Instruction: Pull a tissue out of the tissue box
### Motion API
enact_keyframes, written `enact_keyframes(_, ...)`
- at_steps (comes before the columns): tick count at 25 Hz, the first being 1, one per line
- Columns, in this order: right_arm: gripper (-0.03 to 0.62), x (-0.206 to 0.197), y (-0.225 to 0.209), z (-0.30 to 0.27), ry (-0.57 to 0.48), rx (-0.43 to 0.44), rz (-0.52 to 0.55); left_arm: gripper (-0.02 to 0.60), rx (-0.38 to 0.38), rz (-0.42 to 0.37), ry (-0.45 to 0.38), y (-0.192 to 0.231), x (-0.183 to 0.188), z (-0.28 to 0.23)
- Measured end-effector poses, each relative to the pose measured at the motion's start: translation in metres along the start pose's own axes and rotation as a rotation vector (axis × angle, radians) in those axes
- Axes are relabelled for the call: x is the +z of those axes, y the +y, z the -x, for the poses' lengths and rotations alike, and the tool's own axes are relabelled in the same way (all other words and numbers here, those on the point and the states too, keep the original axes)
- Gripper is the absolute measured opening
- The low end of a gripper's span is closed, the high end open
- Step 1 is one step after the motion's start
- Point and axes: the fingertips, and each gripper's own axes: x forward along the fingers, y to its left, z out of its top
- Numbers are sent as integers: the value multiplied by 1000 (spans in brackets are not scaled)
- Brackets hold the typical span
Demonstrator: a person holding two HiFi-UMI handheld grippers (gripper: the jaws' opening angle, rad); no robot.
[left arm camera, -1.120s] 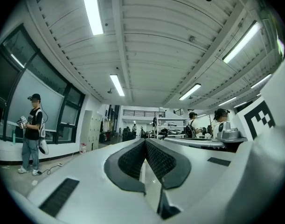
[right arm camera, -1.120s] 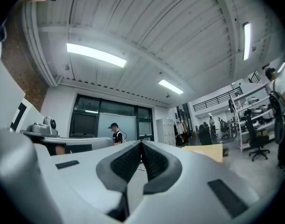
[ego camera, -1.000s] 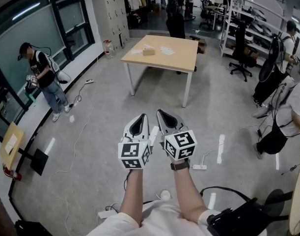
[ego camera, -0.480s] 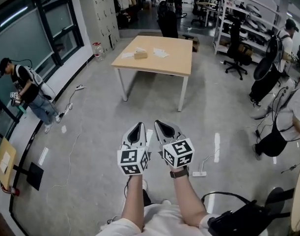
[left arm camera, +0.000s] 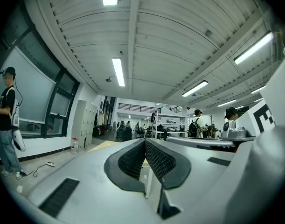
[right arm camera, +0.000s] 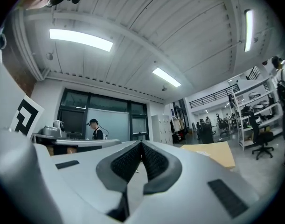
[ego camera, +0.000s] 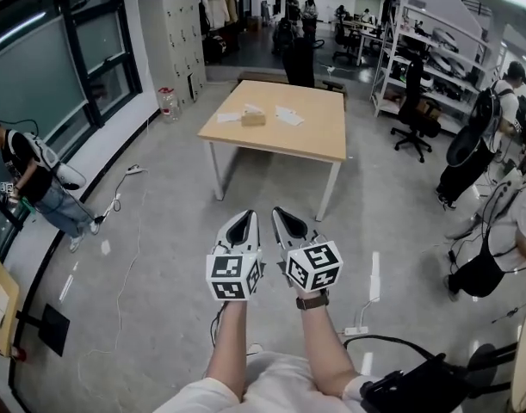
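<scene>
Left gripper (ego camera: 244,217) and right gripper (ego camera: 281,214), both closed, empty: we should near the far tissue box (ego camera: 253,118) squarely, opening late.

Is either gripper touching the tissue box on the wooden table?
No, the left gripper and right gripper are both over the floor, apart from the table where the tissue box stands.

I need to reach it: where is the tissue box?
In the head view, the tissue box sits on the wooden table ahead, on its far-left part, just left of a paper sheet.
</scene>
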Motion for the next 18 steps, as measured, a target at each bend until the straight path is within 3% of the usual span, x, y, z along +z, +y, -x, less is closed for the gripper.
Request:
enact_keyframes(4, -3, -8, 10, -51, -12, -22, -27, 3, -29, -17, 14, 45, -1, -15)
enact_keyframes(8, -3, -33, 4, -88, 21, -36, -29, 3, -14, 18, 20, 85, -21, -35)
enact_keyframes(18, -3, -57, -53, -172, 54, -63, -33, 3, -30, 53, 52, 137, -47, -119)
